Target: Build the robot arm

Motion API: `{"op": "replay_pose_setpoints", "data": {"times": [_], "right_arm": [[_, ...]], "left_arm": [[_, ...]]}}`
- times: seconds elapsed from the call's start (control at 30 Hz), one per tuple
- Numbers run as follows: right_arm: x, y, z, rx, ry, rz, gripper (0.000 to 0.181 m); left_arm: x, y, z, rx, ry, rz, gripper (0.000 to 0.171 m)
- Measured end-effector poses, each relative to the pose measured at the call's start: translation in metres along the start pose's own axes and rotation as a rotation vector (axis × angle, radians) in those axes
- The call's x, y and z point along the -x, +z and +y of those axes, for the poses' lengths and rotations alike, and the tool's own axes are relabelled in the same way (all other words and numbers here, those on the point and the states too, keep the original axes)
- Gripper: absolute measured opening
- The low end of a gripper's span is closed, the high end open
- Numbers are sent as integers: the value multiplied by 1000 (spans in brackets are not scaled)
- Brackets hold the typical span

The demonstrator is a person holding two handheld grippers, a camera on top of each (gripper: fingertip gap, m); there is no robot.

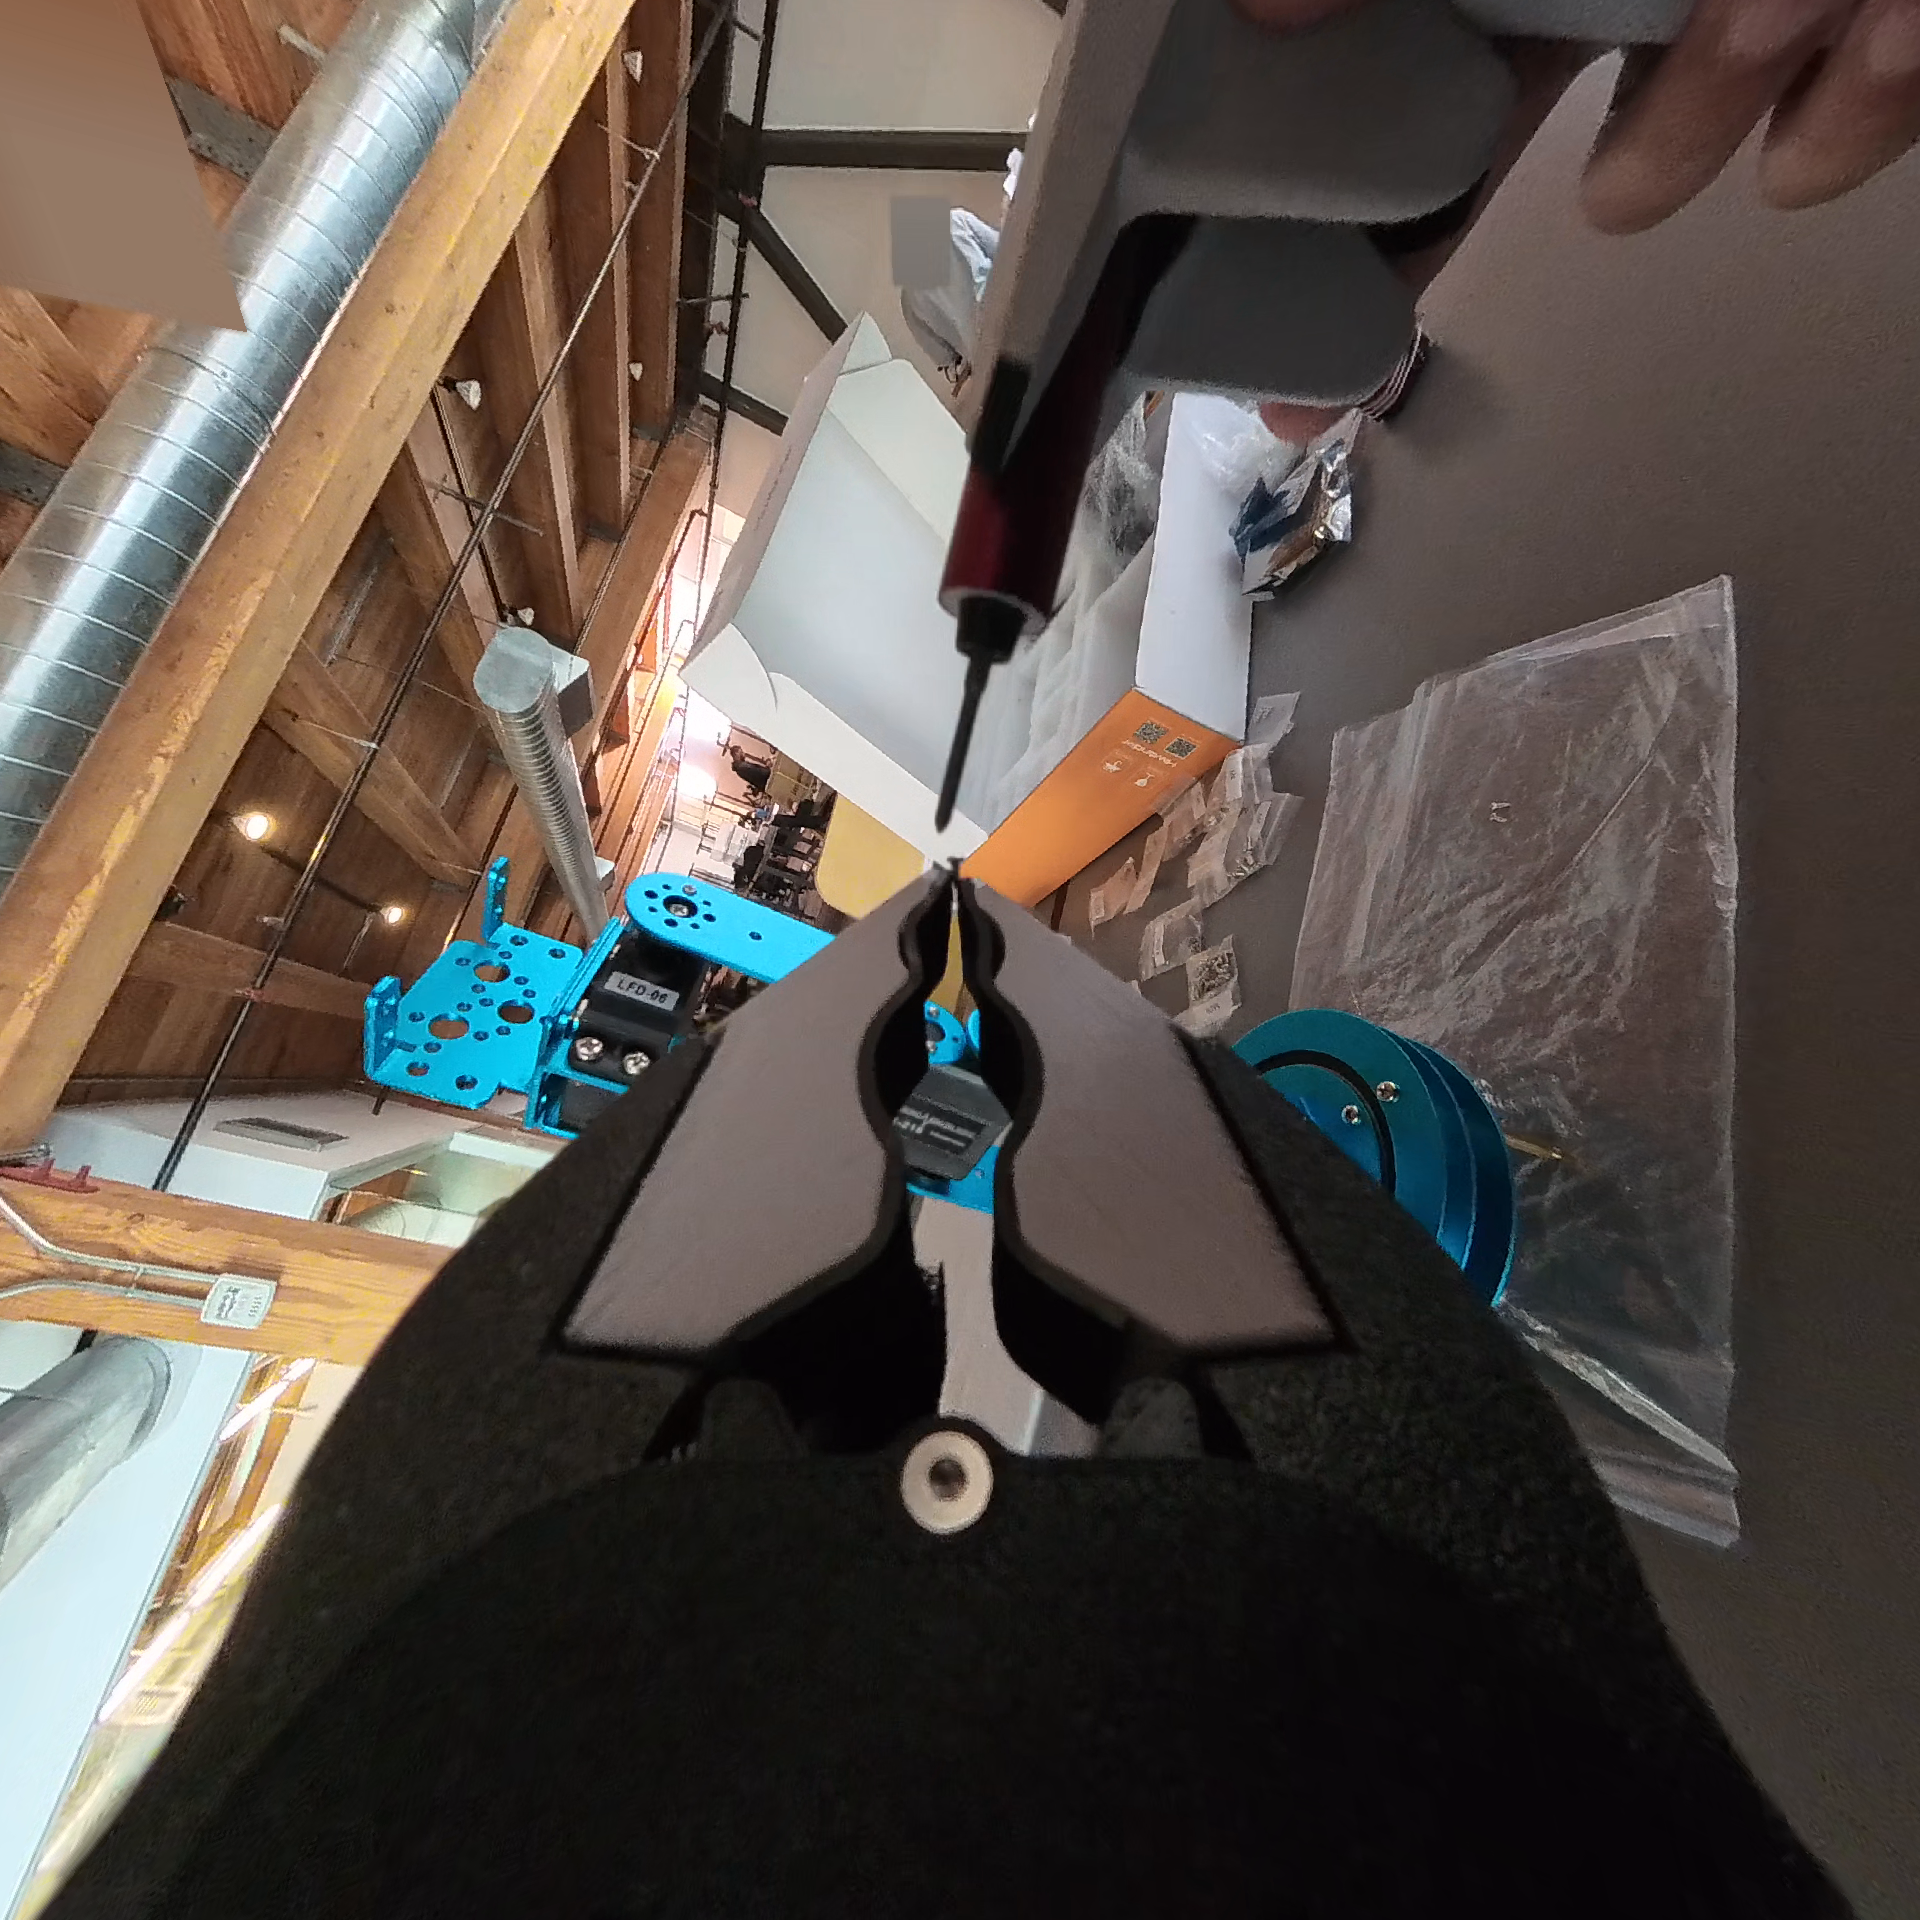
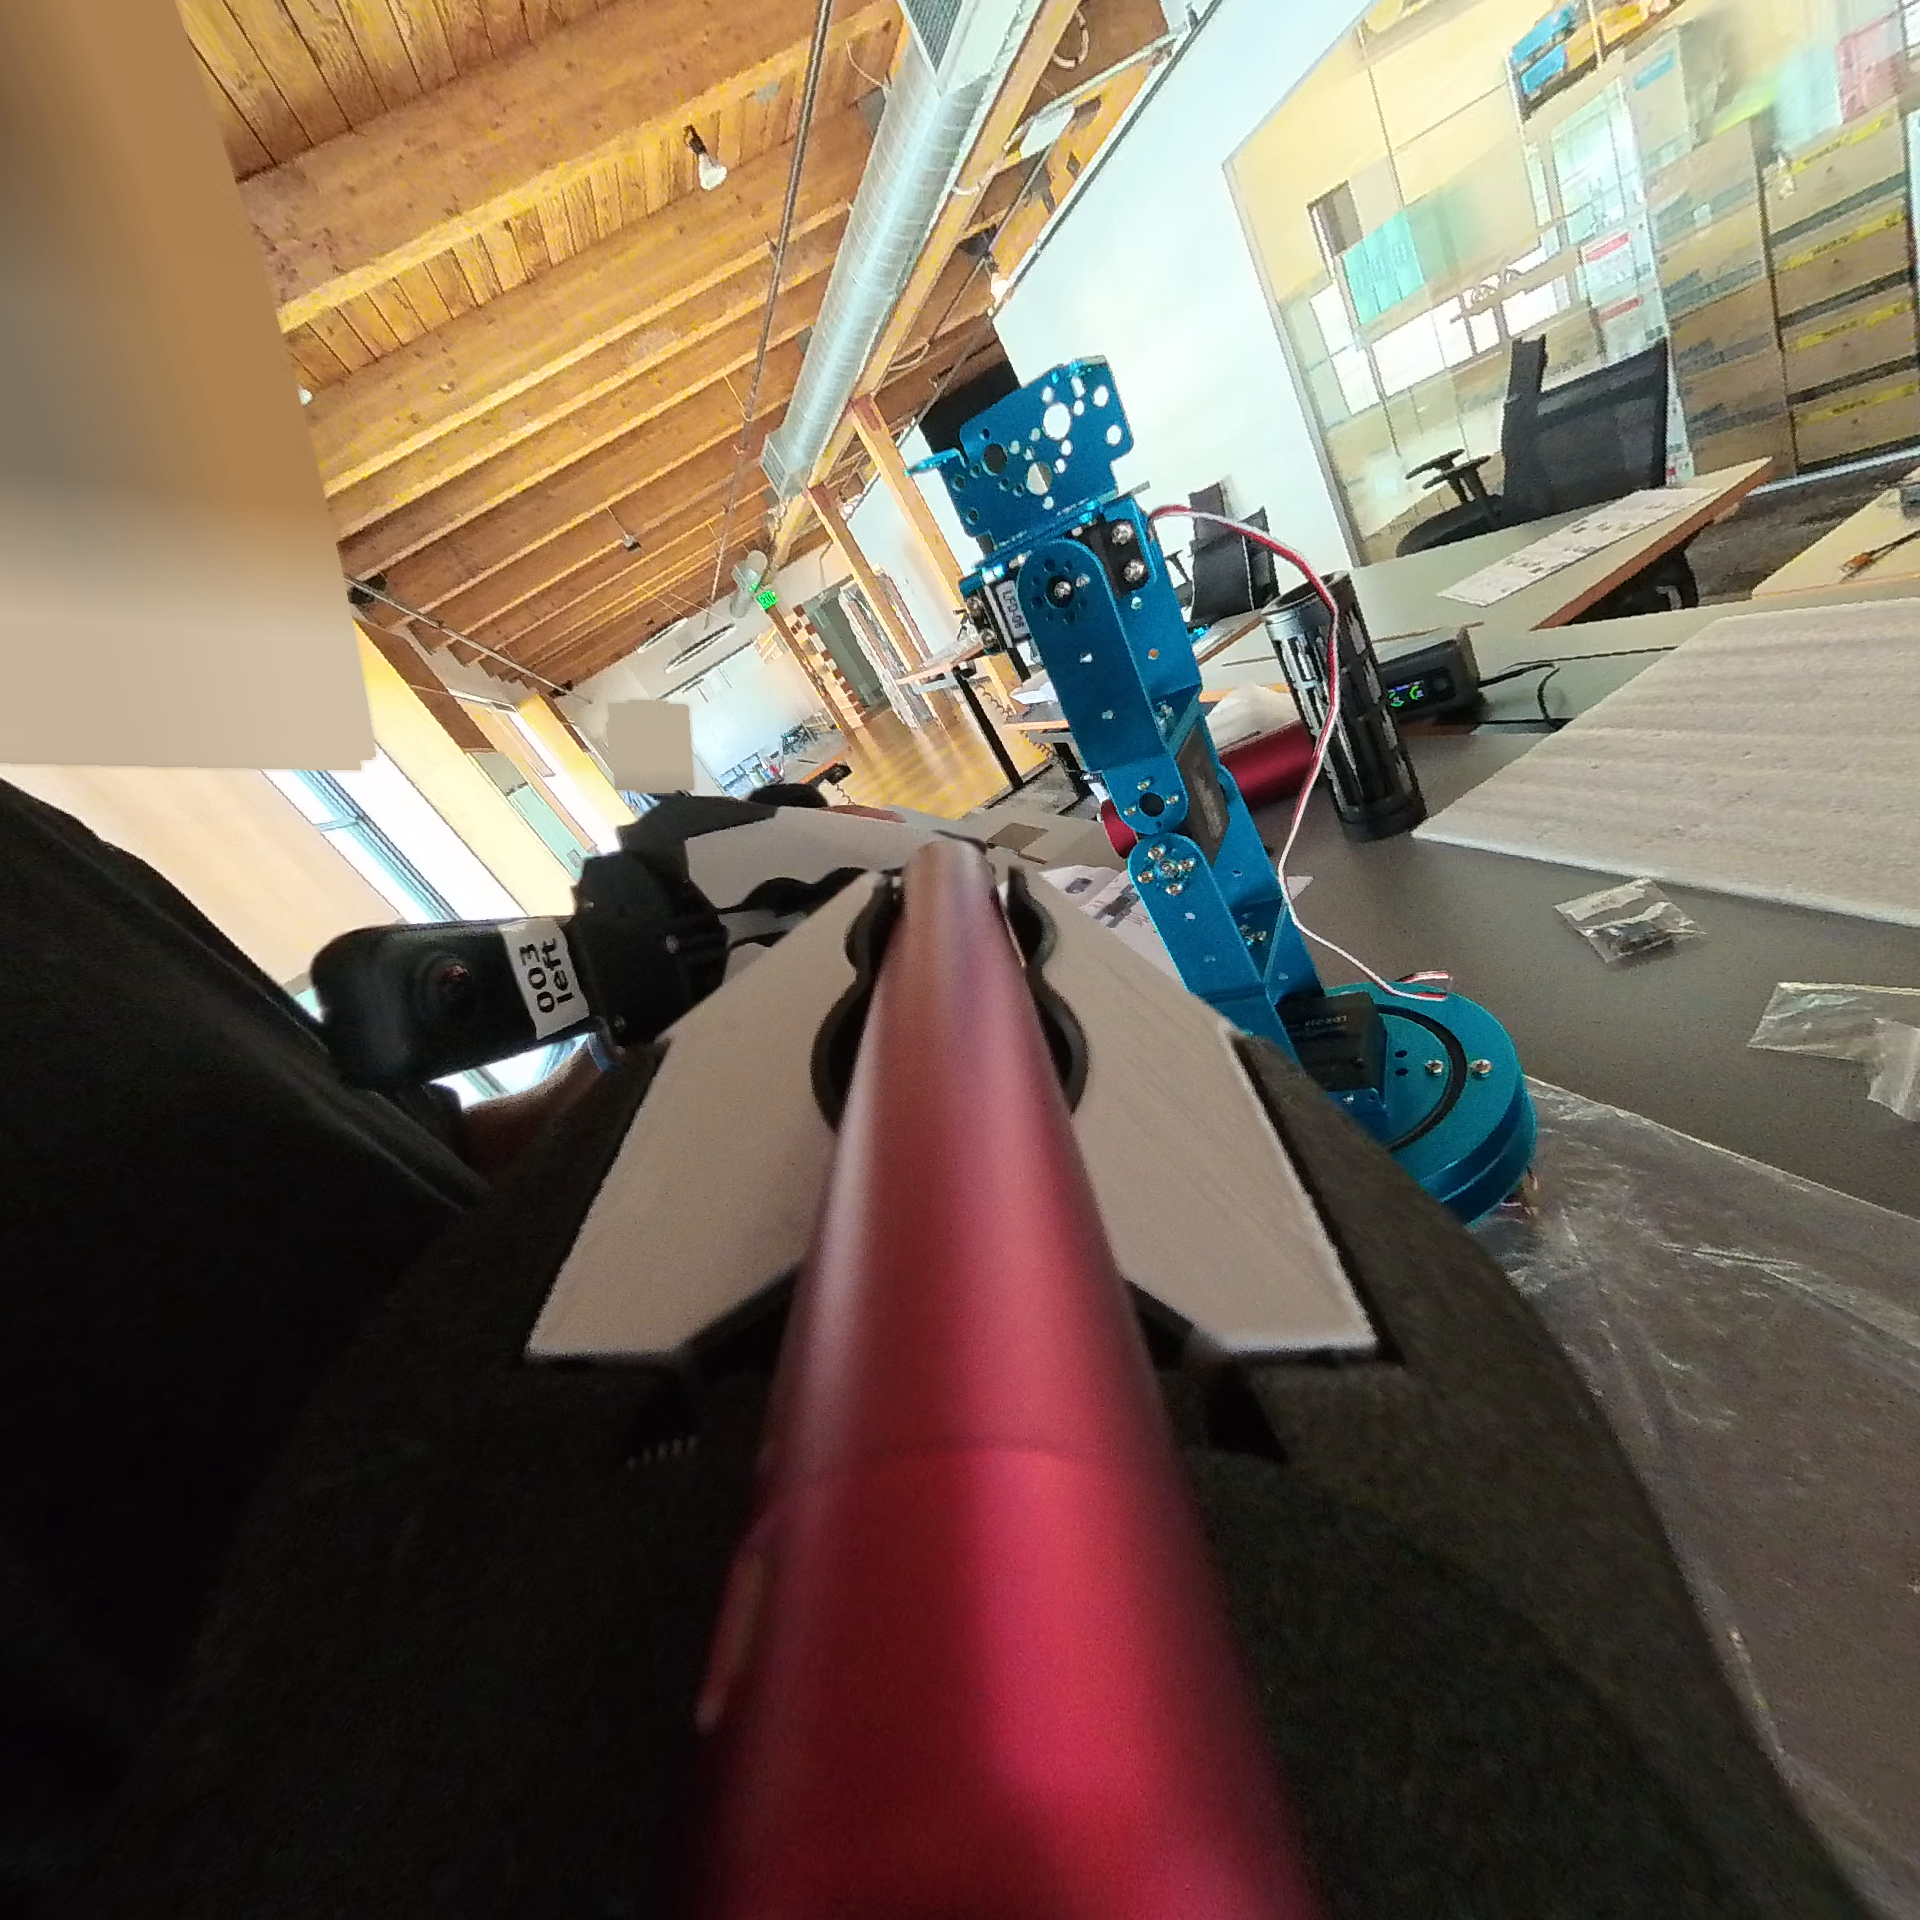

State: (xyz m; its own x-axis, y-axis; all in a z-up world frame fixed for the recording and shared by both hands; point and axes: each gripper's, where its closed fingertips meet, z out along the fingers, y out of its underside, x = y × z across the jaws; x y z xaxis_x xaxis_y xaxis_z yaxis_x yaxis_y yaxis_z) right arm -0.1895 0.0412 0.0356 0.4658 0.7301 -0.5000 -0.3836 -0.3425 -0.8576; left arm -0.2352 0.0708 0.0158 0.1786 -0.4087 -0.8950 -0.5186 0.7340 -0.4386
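The red screwdriver [image 2: 966,1299] is lying lengthwise between the fingers of the right hand-held gripper [image 2: 948,883], which is pinching its barrel, the handle running back toward the camera. In the left wrist view the same screwdriver [image 1: 1003,540] is pointing its black bit down at the tip of the left hand-held gripper [image 1: 948,883], the bit ending just short of it. The left hand-held gripper's fingers are pressed together at their tips, with something tiny and pale showing there; I cannot tell what it is. In the right wrist view the left hand-held gripper [image 2: 821,847] is sitting just beyond the screwdriver's far end.

Behind both stands a blue robot arm [image 2: 1132,727] on a round base [image 2: 1455,1101], upright on the grey desk [image 2: 1455,904]. A clear plastic sheet [image 1: 1538,935] is lying beside the base. Farther off on the desk are small parts bags [image 1: 1205,904] and an open white-and-orange box [image 1: 1174,665]. A person's hand [image 1: 1756,114] is showing at the top edge.
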Motion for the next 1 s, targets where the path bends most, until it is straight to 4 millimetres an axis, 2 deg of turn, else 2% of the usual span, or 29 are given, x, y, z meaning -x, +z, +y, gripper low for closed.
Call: {"op": "replay_pose_setpoints", "data": {"times": [0.5,1.0], "right_arm": [[7,2,0,10,-35,-27,24],[3,1,-2,18,-55,-7,24]], "left_arm": [[4,-4,-10,-23,4,-8,0],[5,-1,-7,-16,-15,-4,0]]}}
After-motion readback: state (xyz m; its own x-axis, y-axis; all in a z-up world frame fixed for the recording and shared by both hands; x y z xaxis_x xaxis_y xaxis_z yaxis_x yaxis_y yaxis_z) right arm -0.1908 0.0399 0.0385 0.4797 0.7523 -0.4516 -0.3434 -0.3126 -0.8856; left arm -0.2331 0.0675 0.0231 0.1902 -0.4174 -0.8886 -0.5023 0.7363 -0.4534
